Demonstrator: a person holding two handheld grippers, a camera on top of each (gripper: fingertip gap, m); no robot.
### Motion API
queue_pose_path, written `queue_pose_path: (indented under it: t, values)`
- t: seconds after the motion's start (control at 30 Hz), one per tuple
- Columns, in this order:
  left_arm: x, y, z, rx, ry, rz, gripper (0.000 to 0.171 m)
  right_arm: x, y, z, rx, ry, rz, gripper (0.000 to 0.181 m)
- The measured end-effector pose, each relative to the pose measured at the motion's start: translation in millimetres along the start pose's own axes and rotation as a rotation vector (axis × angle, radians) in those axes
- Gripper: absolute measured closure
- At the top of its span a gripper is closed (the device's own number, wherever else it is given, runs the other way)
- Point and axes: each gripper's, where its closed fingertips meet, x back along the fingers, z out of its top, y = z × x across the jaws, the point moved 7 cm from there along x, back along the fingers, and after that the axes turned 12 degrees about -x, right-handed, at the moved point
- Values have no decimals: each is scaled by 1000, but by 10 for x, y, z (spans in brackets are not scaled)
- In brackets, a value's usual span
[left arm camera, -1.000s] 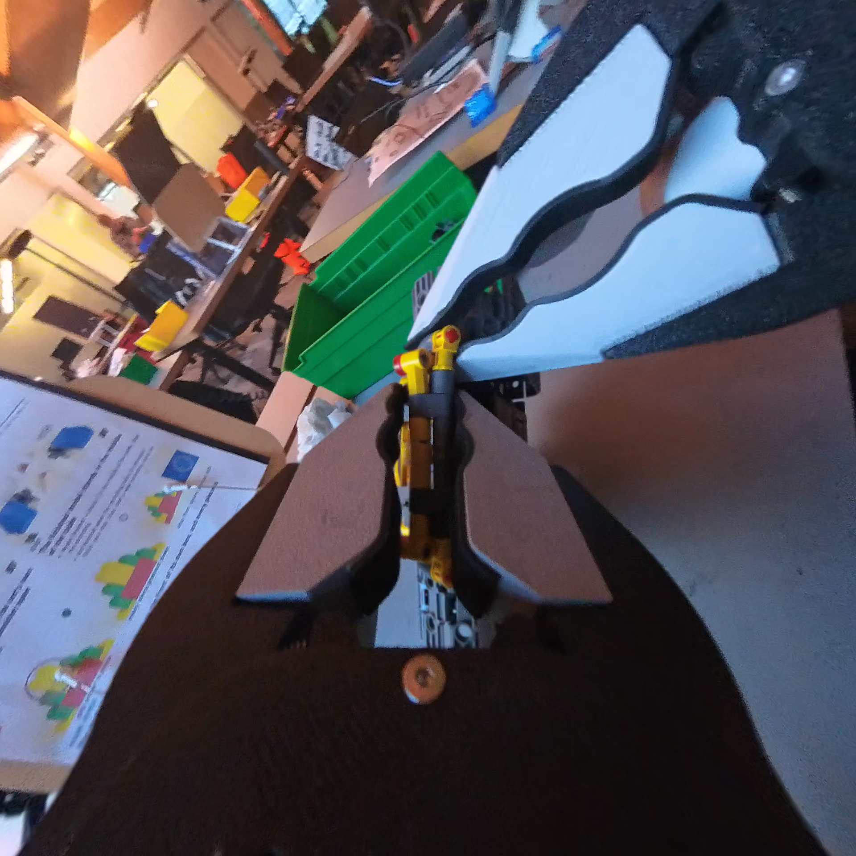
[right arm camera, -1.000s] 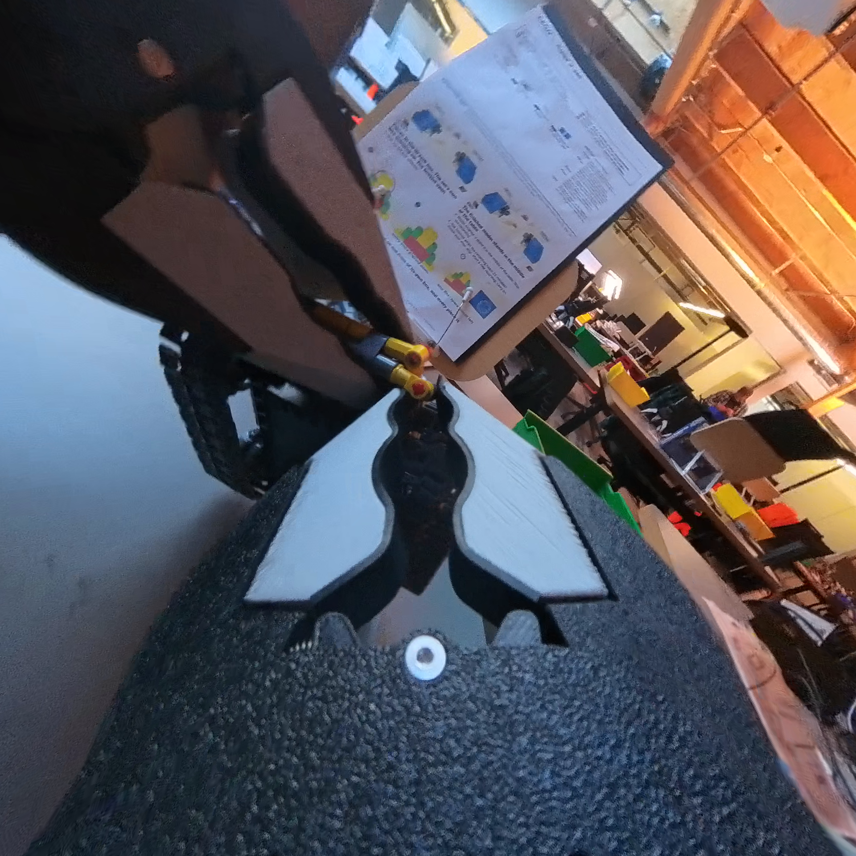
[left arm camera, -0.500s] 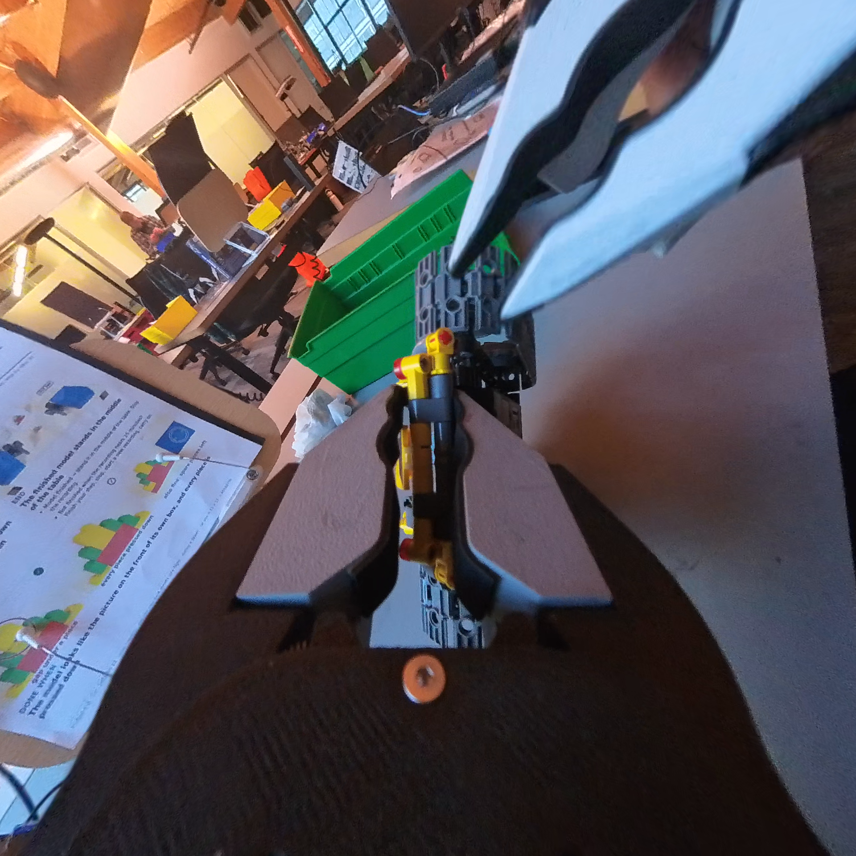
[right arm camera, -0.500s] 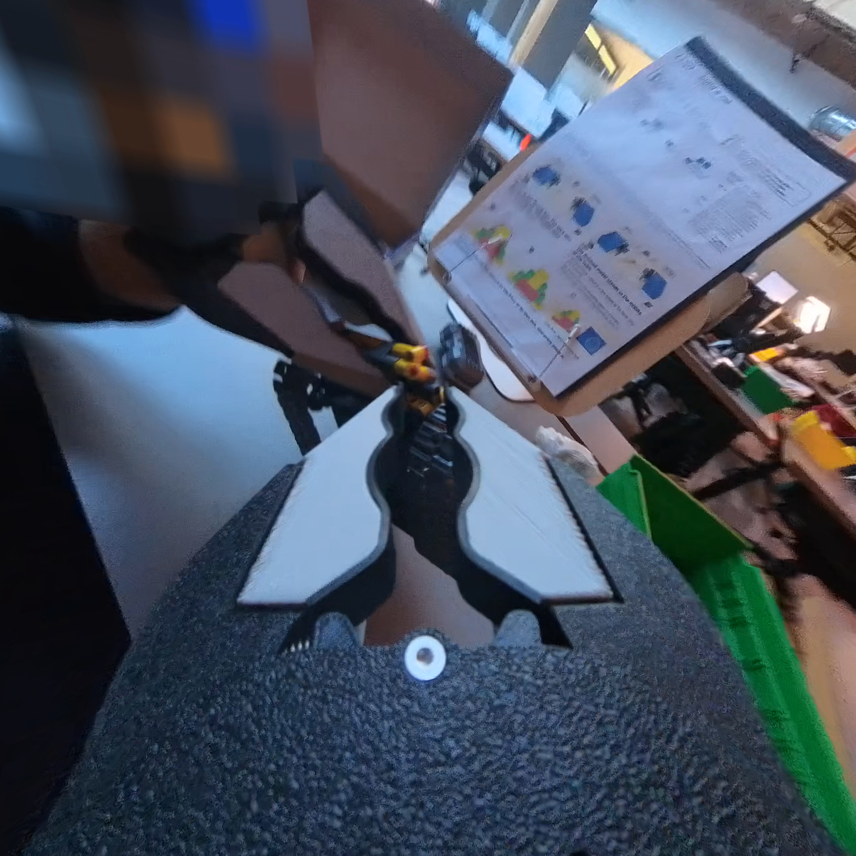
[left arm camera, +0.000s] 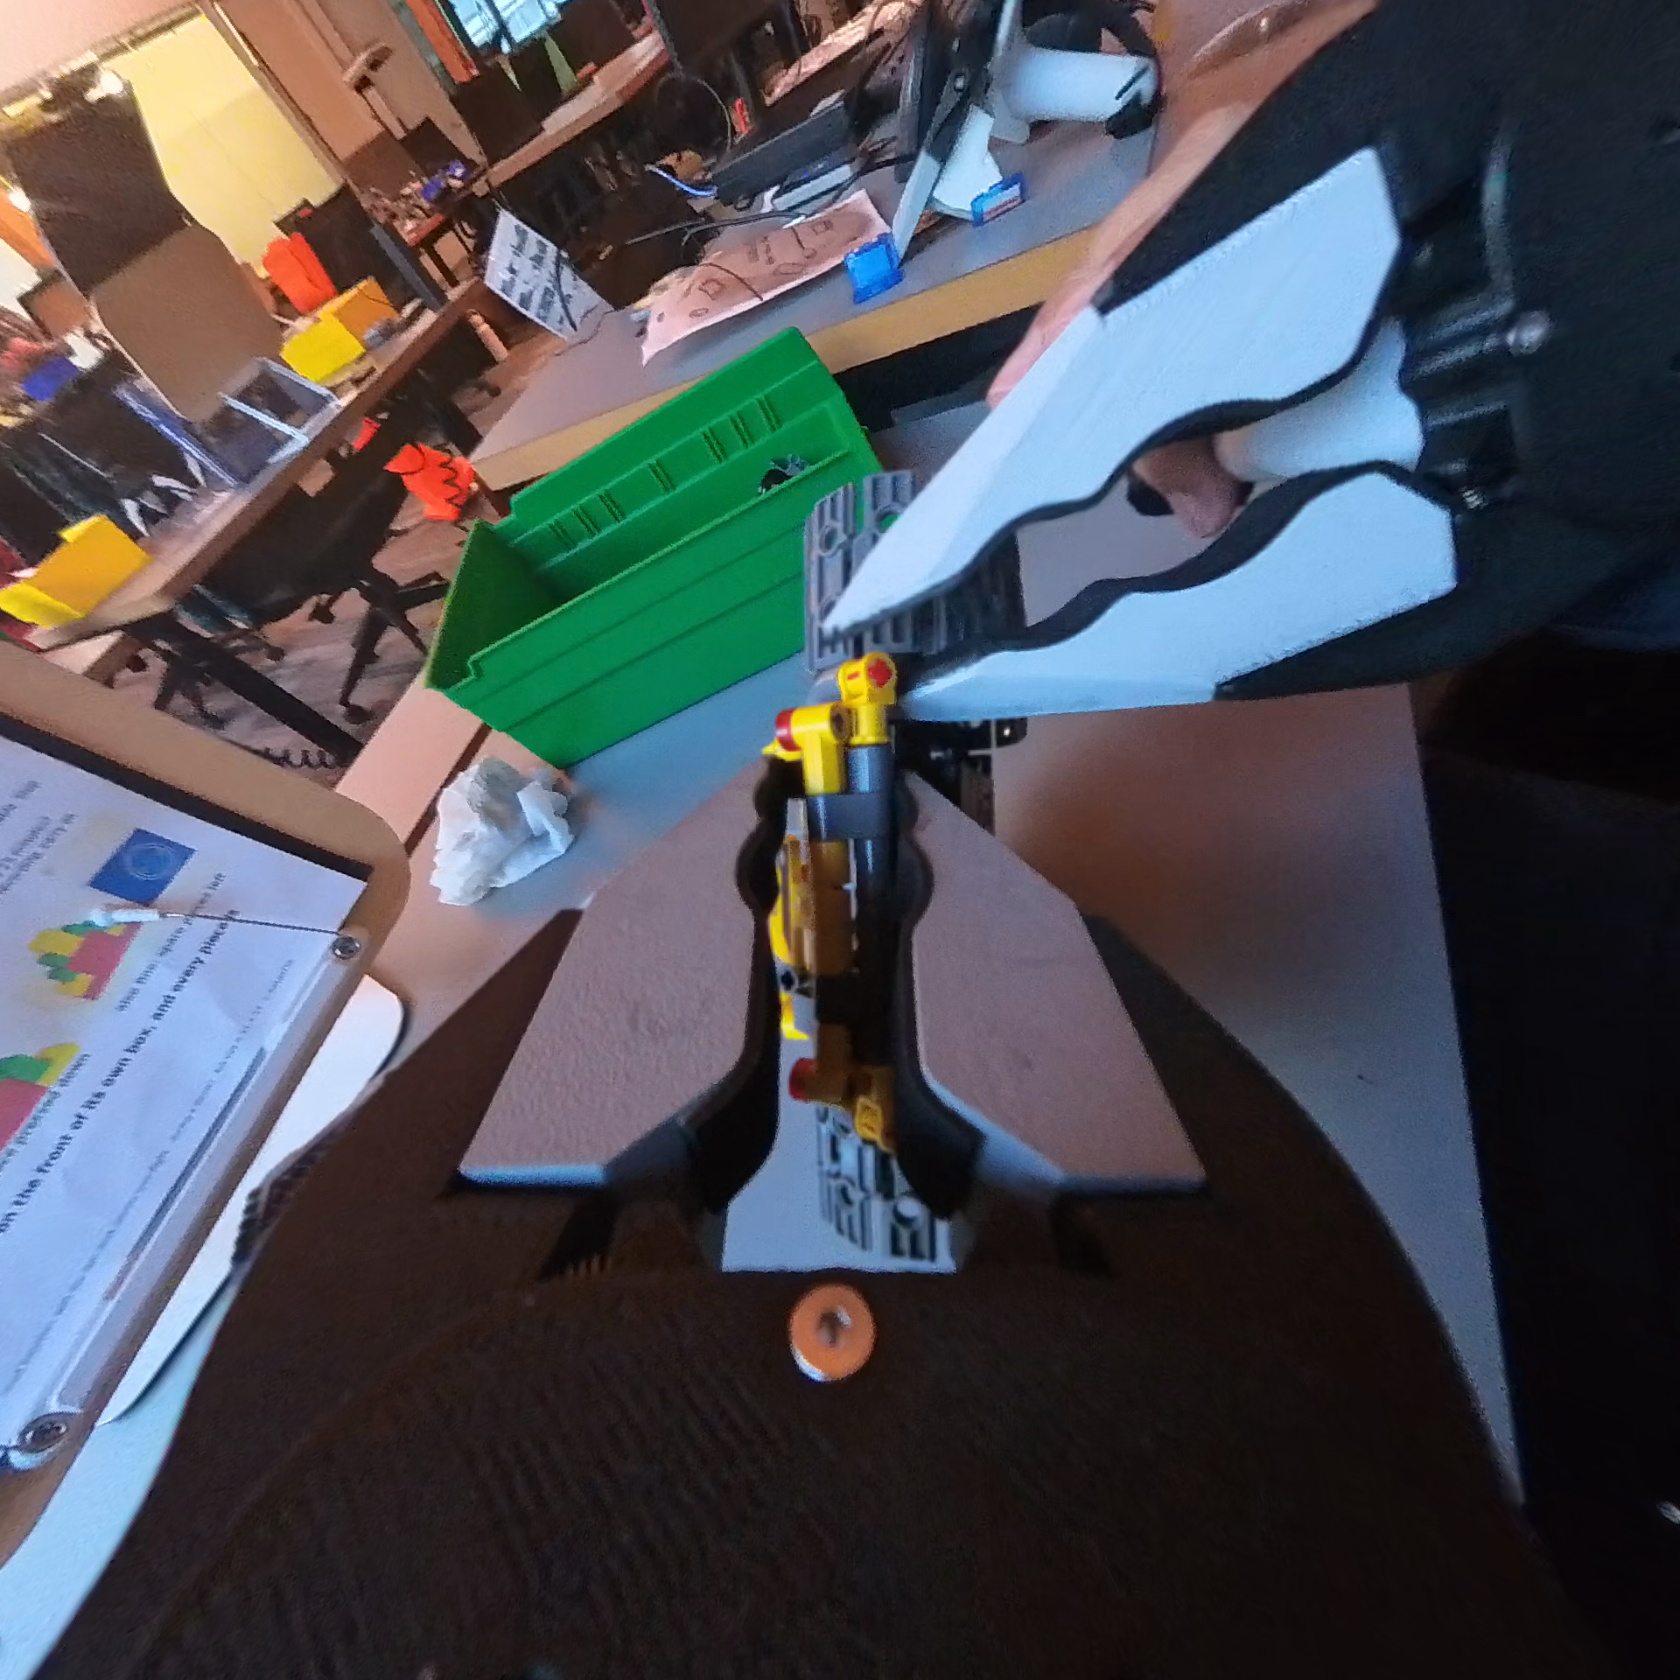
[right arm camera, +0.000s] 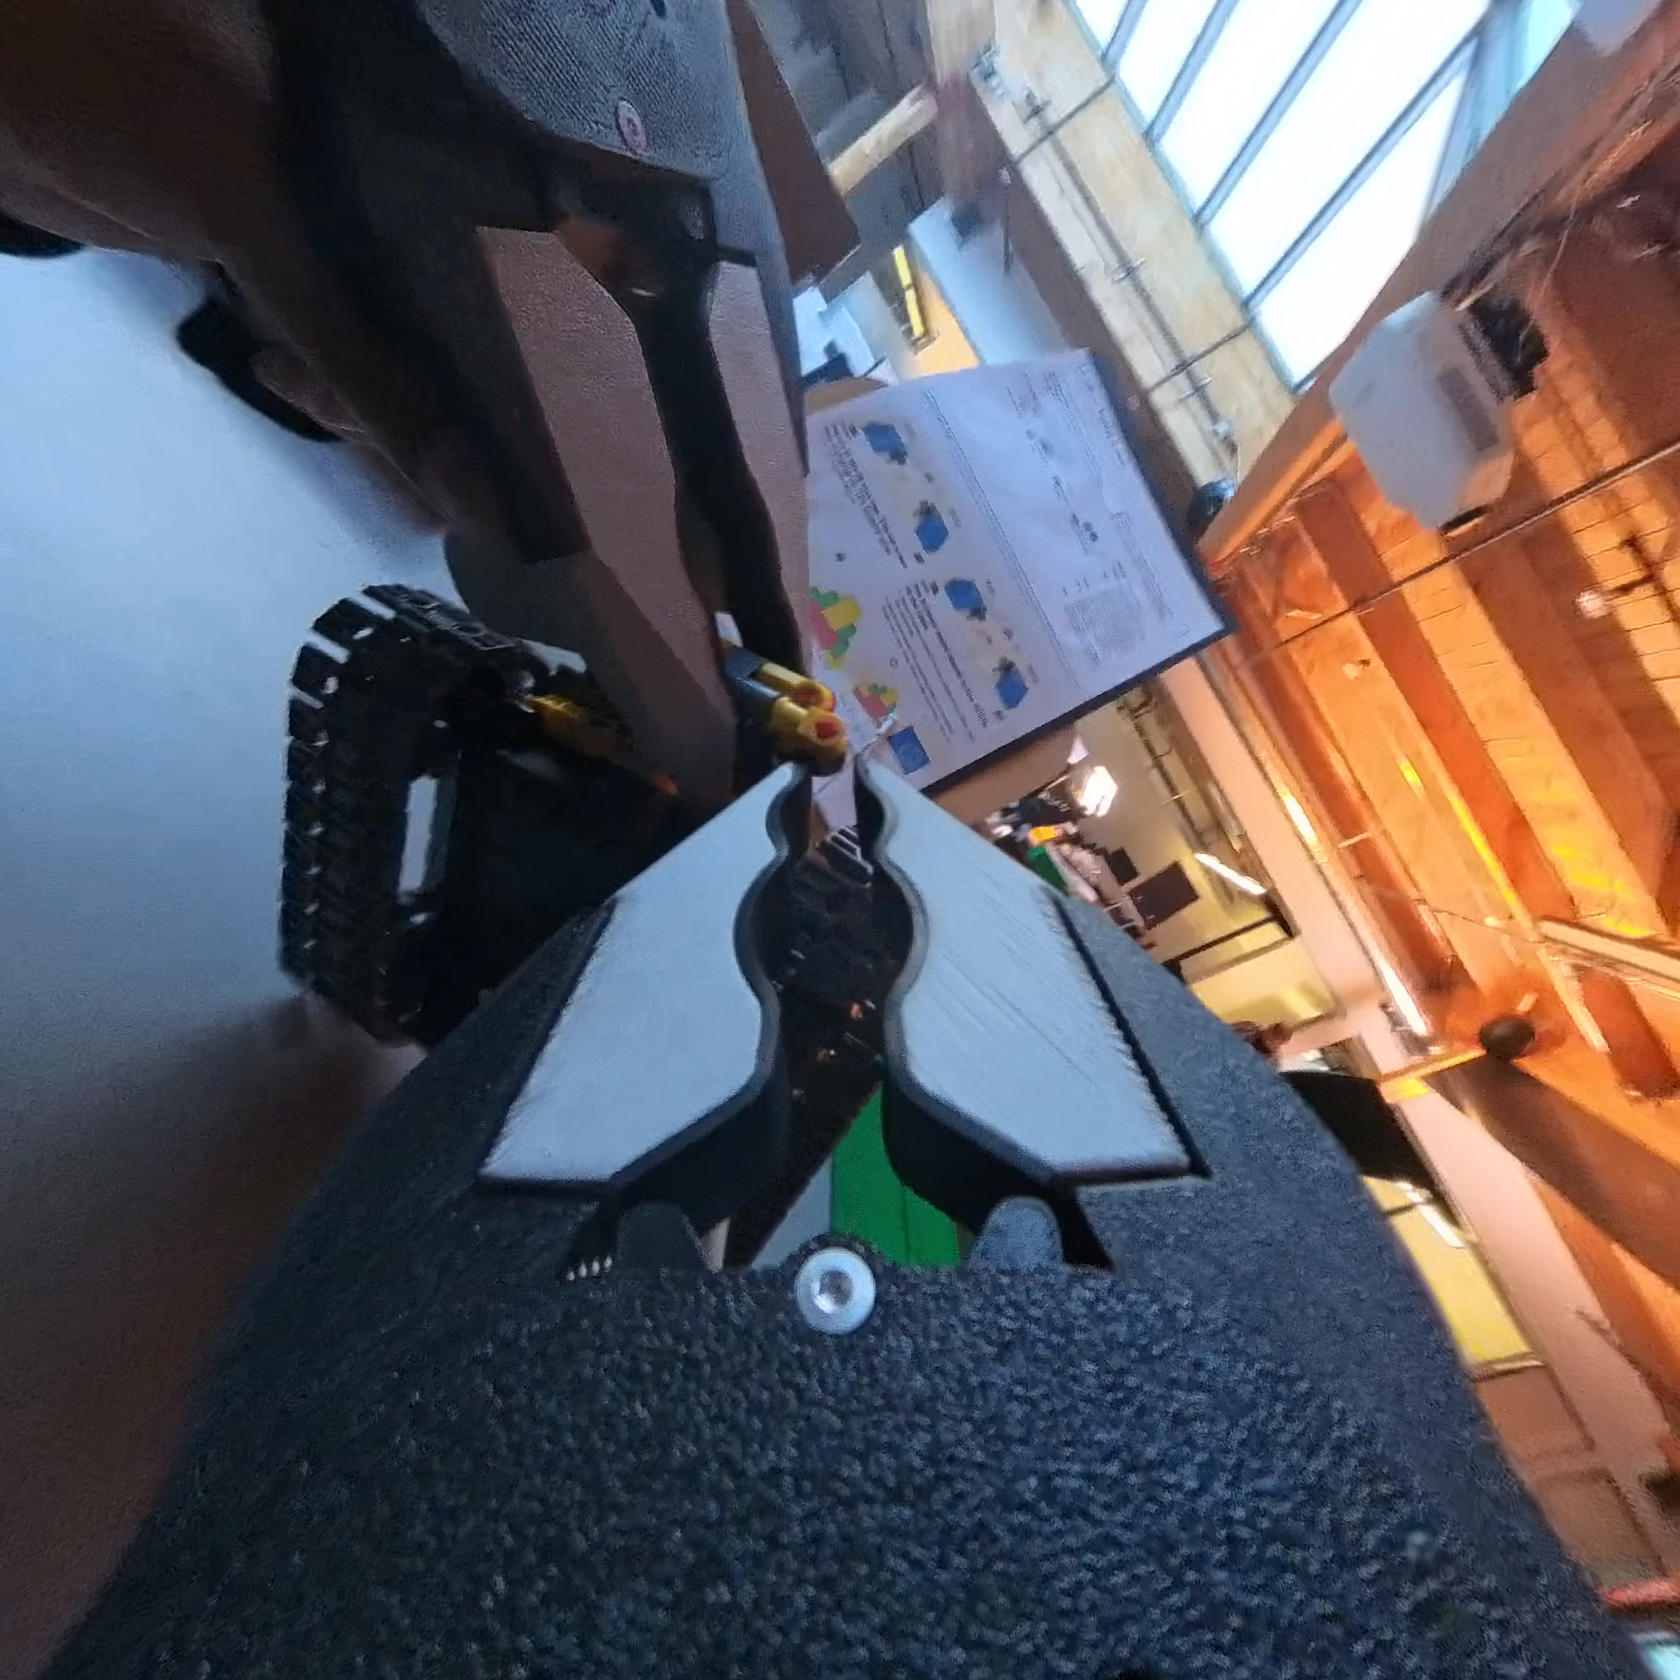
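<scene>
A small brick-built tracked model is held between both grippers above the table. My left gripper (left arm camera: pixel 841 782), with brown pads, is shut on the model's yellow and black arm (left arm camera: pixel 832 918), whose red-tipped yellow pins (left arm camera: pixel 850 705) stick out past the fingertips. My right gripper (left arm camera: pixel 868 664), with white pads, comes in from the upper right and is shut on the model's grey track links (left arm camera: pixel 850 545). In the right wrist view my right gripper (right arm camera: pixel 827 782) pinches black track links (right arm camera: pixel 832 918). The left gripper's brown fingers (right arm camera: pixel 627 582) sit above it, and a black track loop (right arm camera: pixel 355 818) hangs to the left.
A green bin (left arm camera: pixel 636 582) stands behind the model, with crumpled white paper (left arm camera: pixel 500 841) in front of it. A printed sheet on a board (left arm camera: pixel 136 1045) stands at the left; it also shows in the right wrist view (right arm camera: pixel 1000 564). The grey table (left arm camera: pixel 1227 864) lies below. Only a small space, under 4 cm, lies between the two pairs of fingers.
My right gripper has come back down beside the yellow pins and turned, so its view is tilted toward the ceiling. My left gripper keeps its hold on the model's arm.
</scene>
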Motion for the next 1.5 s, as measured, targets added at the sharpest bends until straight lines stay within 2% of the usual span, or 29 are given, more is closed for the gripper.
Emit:
queue_pose_path:
  t: [0.2,0.37,0.53,0.67,0.77,0.8,0.87,0.93,0.97,1.07,1.2,1.33,1.4,1.43,1.47,1.5]
  values:
    - [35,-92,-83,116,39,-78,155,-70,-15,22,-31,41,19,156]
    - [23,-106,-93,103,29,-73,155,-138,23,50,-55,-30,5,158]
    - [46,-91,-110,151,44,-128,154,-111,-48,86,16,-1,-46,158]
    - [92,-95,-117,101,30,-134,154,-142,0,118,-51,-3,107,158]
    - [125,-82,-89,13,22,-144,155,-148,89,140,-171,-55,249,157]
    - [128,-91,-78,-4,9,-126,154,-155,118,130,-199,-80,250,156]
    - [115,-113,-60,-14,-9,-75,154,-144,150,114,-175,-124,167,161]
    - [110,-94,-67,-39,-10,-58,155,-74,257,82,-98,-158,-29,181]
    - [116,-83,-69,-27,-3,-57,155,-13,314,72,-95,-163,-81,181]
    - [121,-92,-86,7,-17,-31,155,131,307,96,-339,-131,56,179]
    - [102,-99,-68,13,-15,-45,155,150,404,35,-533,-192,63,151]
    - [108,-89,-72,4,-31,-27,155,254,429,-26,-777,-223,145,138]
    - [121,-79,-81,12,-13,-44,155,302,350,-56,-858,-221,272,151]
    - [122,-60,-72,9,4,-60,155,285,310,-94,-882,-236,307,152]
    - [117,-37,-57,3,15,-75,154,251,262,-129,-877,-257,336,144]
    - [110,-23,-49,-11,11,-74,154,226,213,-131,-849,-257,371,146]
